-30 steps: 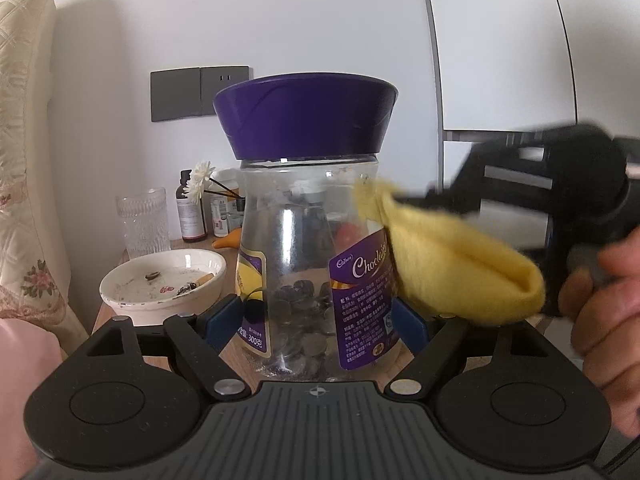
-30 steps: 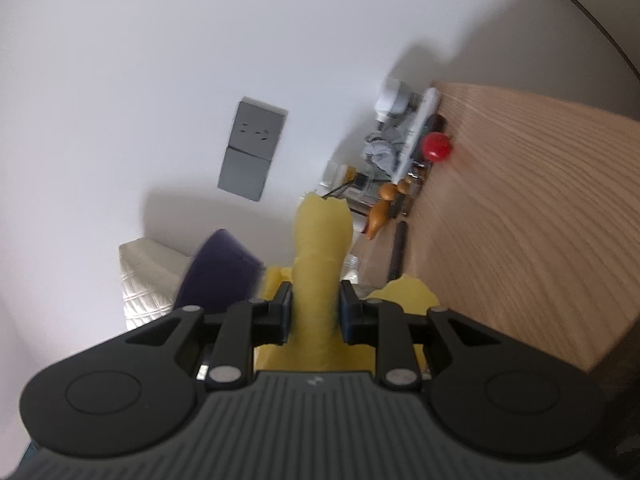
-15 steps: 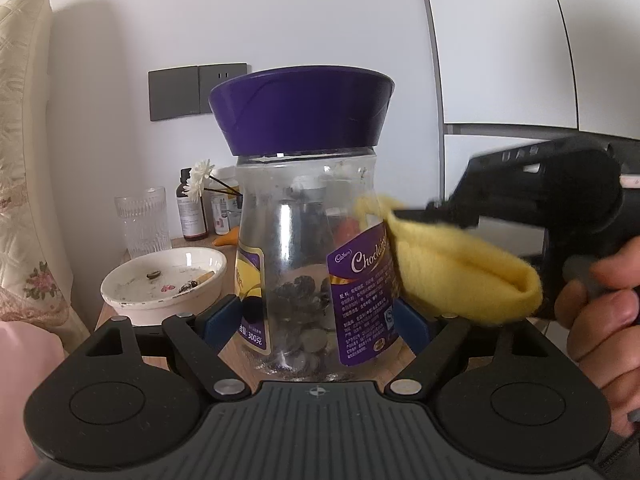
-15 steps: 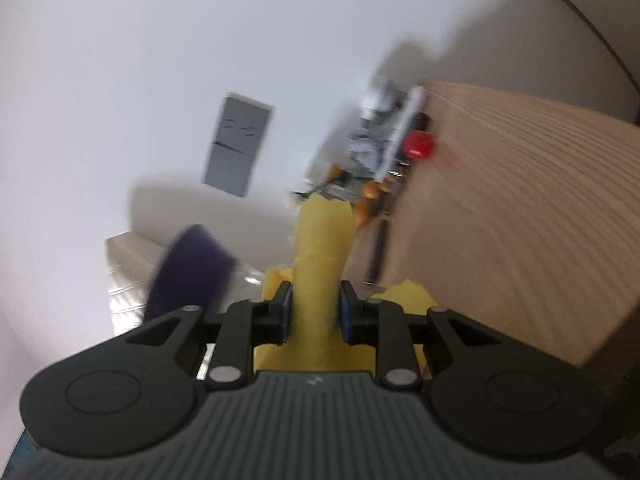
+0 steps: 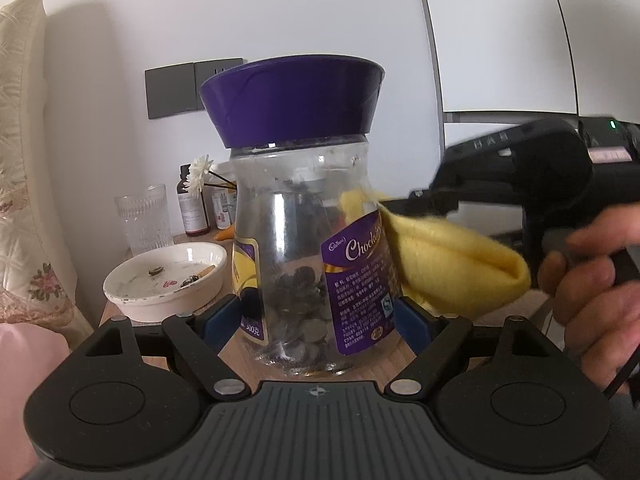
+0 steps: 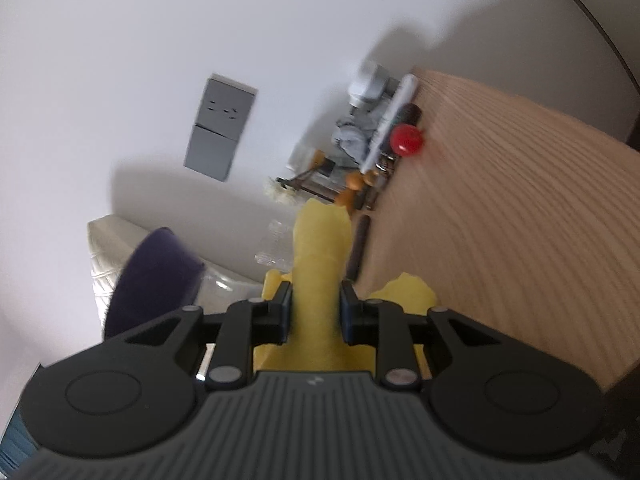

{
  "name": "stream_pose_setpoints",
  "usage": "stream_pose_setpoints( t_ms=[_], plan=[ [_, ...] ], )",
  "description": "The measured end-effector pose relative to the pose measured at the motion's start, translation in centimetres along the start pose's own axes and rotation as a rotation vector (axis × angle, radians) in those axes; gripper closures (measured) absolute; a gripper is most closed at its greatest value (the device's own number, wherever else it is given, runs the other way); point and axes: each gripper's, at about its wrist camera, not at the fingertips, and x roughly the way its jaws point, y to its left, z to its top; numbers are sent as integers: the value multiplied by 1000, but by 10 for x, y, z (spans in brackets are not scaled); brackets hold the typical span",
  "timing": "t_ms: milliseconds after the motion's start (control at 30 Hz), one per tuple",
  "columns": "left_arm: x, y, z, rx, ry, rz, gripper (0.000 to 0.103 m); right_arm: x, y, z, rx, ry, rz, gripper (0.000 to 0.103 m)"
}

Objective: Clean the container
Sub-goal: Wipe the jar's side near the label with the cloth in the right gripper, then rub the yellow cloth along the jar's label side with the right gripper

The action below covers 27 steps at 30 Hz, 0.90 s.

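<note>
A clear plastic jar (image 5: 296, 240) with a purple lid (image 5: 292, 100) and a purple chocolate label holds coins at its bottom. My left gripper (image 5: 320, 316) is shut on the jar's lower body and holds it upright above the wooden table. My right gripper (image 6: 316, 312) is shut on a yellow cloth (image 6: 320, 248). In the left wrist view the cloth (image 5: 448, 264) presses against the jar's right side. The lid (image 6: 156, 276) shows at the left in the right wrist view.
A white dish (image 5: 168, 280) with butts, a ribbed glass (image 5: 144, 220), a brown bottle (image 5: 192, 208) and a white flower stand behind the jar on the wooden table (image 6: 500, 220). A red ball (image 6: 406, 140) lies by the wall. A bed headboard is at the left.
The yellow cloth and right gripper have slid down the jar's right side, from near the neck to the label. The jar stays held in the left gripper.
</note>
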Motion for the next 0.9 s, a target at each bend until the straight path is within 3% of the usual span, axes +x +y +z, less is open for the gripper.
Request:
stream_pose_setpoints(
  t_ms=[233,400,567,733,900],
  plan=[
    [-1,-2,-3,-2,-1,9,17,13,20,21,-88,61,76,77],
    [0,-2,-4,-9,-3,16,17,18,3,21,-71,90,28,77],
    [0,-6,-6,4,1,27,17,13,15,21,-85,58,150,77],
    [-1,-2,1,-18,-6,31,15,11,-1,19,-86,62,79,77],
    [1,1,28,-38,-35,46,14,-9,5,30,-131,-28,129,77]
  ],
)
